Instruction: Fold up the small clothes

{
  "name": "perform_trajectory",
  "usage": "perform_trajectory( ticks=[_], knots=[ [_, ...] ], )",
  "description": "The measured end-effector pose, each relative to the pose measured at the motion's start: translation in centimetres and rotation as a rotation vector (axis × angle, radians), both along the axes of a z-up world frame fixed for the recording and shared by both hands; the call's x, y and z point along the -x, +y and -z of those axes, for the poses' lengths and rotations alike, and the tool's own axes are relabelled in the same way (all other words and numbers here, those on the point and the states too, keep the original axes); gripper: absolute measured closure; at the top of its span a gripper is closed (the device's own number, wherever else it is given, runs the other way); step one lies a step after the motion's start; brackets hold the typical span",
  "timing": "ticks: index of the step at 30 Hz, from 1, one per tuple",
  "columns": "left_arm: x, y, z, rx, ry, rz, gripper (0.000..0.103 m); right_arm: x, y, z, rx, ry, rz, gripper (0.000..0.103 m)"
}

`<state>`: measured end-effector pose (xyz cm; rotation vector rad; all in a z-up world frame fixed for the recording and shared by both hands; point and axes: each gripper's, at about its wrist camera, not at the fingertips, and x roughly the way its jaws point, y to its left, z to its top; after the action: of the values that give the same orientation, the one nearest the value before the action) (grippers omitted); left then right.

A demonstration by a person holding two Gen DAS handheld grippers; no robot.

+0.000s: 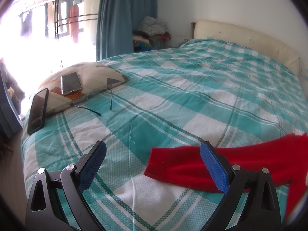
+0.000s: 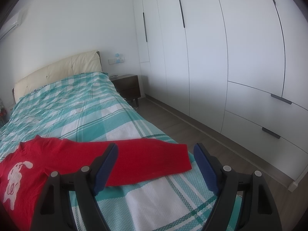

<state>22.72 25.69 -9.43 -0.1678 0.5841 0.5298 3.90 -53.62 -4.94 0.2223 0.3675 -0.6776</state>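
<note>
A: Left wrist view, from the left: what lies on the bed?

B: At the far left a dark phone in a black case (image 1: pixel 37 113) leans against a patterned cream pillow with orange and grey triangles (image 1: pixel 86 80), and a second, gold-edged phone (image 1: pixel 70 83) lies flat on top of that pillow. Two thin dark cords trail from the pillow's edge onto the teal-and-white checked bedspread (image 1: pixel 173 100).

A: And the left gripper (image 1: pixel 153 165)?

B: Its blue-padded fingers (image 1: pixel 92 167) stand wide apart, with nothing between them but bedspread and the sleeve end. The right-hand finger overlaps the view of one sleeve of the small red knitted sweater (image 1: pixel 182 167), which lies flat on the bed, stretching to the right edge of the picture.

A: Further back?

B: A blue curtain (image 1: pixel 115 19) beside a bright window, a heap of clothes in the corner, and a cream padded headboard (image 1: pixel 240 36) at the right.

A: Right wrist view, then.

B: At the left the small red knitted sweater (image 2: pixel 63 154) shows its front, with a white animal figure on it. Its other sleeve runs rightward toward the bed's edge, flat on the teal-and-white checked bedspread (image 2: pixel 80 111). The right gripper (image 2: pixel 156 165) hangs above that sleeve's cuff, fingers well apart, clamping nothing. Beyond the bed stand a dark wooden nightstand (image 2: pixel 128 85) and white wardrobe doors (image 2: pixel 231 57).
</note>
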Motion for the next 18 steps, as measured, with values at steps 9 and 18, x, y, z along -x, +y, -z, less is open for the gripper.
perform_trajectory(
  ticks=[9, 18],
  knots=[
    [-0.05, 0.02, -0.02, -0.001, 0.0, 0.001, 0.004, 0.0, -0.07, -0.02, -0.002, 0.0, 0.0, 0.023],
    [-0.03, 0.08, 0.06, 0.0, 0.003, 0.0, 0.004, 0.04, -0.13, 0.02, -0.003, 0.0, 0.0, 0.023]
  ],
)
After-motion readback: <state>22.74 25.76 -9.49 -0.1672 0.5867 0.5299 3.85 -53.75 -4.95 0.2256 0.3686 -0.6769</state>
